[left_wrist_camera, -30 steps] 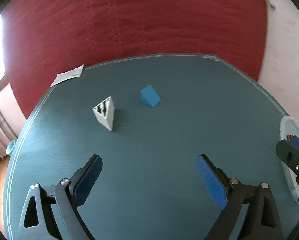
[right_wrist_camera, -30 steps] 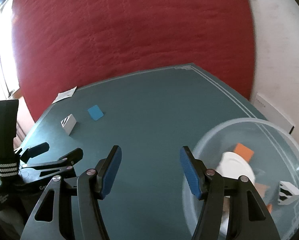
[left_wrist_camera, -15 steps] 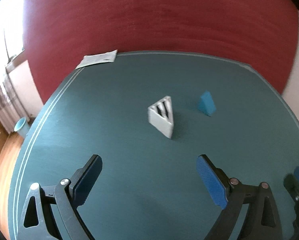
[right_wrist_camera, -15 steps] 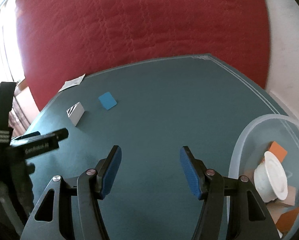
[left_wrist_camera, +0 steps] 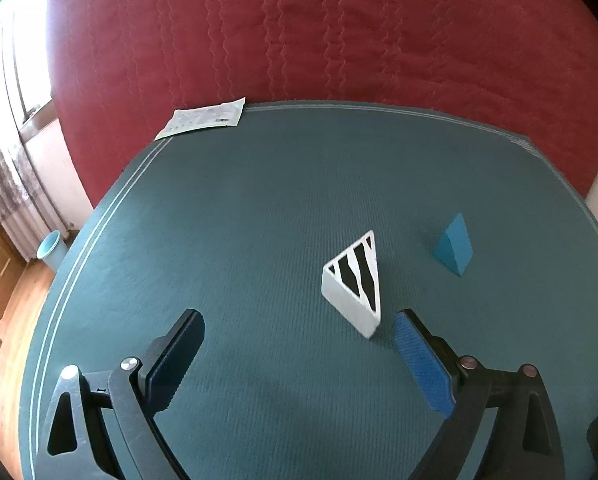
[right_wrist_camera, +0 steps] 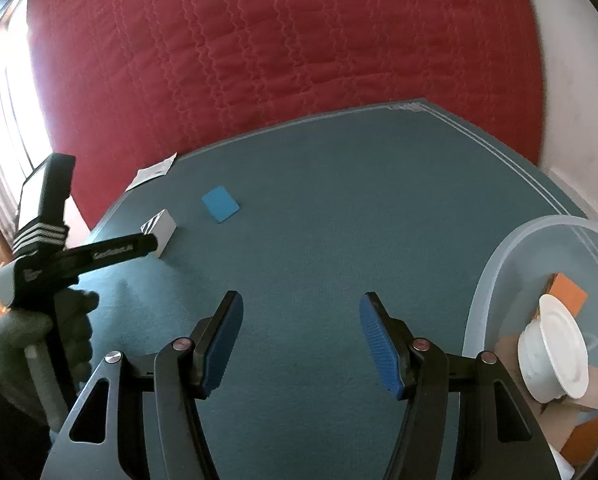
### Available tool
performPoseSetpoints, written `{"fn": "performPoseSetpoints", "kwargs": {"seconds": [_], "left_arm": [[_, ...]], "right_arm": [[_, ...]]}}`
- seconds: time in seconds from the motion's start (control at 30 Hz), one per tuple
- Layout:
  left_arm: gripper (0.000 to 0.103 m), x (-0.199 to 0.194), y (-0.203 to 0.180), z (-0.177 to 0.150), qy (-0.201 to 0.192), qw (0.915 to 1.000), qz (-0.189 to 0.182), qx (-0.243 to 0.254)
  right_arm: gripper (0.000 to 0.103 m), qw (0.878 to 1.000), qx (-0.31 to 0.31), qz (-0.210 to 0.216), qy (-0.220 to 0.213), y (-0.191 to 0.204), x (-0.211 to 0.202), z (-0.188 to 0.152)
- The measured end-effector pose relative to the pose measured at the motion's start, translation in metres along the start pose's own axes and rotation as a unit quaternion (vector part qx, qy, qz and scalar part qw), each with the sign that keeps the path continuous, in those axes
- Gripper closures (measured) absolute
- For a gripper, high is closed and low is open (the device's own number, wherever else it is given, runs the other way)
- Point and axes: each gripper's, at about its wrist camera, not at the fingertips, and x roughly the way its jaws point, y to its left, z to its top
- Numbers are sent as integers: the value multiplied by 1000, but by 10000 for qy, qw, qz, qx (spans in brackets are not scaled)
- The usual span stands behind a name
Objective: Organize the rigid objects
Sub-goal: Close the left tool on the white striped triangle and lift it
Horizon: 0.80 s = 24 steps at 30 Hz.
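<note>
Our left gripper point(left_wrist_camera: 297, 344) hangs wide and empty just beside the striped wedge point(left_wrist_camera: 355, 282); our right gripper point(right_wrist_camera: 301, 336), also apart and empty, hovers near the bowl point(right_wrist_camera: 499, 264).

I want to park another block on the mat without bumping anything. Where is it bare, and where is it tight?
Bare: the wide stretch between the blue wedge and the clear tub, and the far mat up to the paper slip. Tight: around the striped wedge, where the left claw sits close, and inside the tub.
</note>
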Motion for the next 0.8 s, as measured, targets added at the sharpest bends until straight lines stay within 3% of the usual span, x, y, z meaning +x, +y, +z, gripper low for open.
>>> {"fn": "performPoseSetpoints", "kwargs": {"seconds": [0.13,0.27,0.5,0.7,0.8], "left_arm": [[6,7,-2,5,2,10000,27,-8],[23,16,-4,6,105,9999,-77,-40],[39,20,-2,5,104,9992,-374,-57],[69,18,-4,5,11,9981,-606,62],[72,17,-1,4,1,9977,-684,-6]], "right_arm": [[41,10000,11,37,8,-1,-2,1],[41,9999,-83,103,26,0,-5,1],[41,9995,-274,115,59,6,-9,-2],[41,9989,-448,23,114,10,-13,-4],[41,9981,-596,-68,120,14,-15,-4]]}}
